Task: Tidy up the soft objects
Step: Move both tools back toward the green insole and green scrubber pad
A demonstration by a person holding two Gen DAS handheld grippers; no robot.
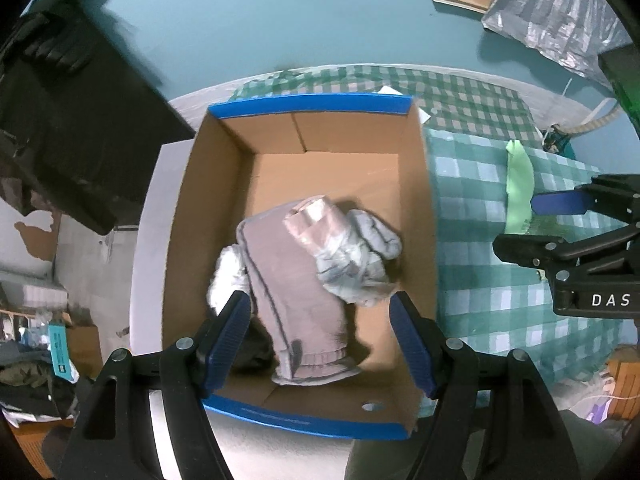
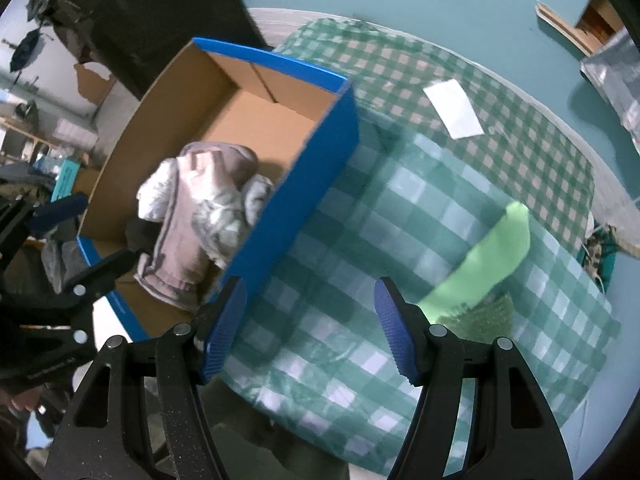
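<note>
clothes [image 1: 304, 280] heaped in box [image 1: 416, 208], green sock [image 2: 484, 260] outside

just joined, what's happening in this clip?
A person with two handheld grippers is sorting soft items into a cardboard box. Several rolled or bundled pieces already lie in it, including a mauve garment and a grey-white bundle. The left gripper hovers open above them, holding nothing. The right gripper is open over the green checked cloth, near a light green sock that is not yet picked up.
</note>
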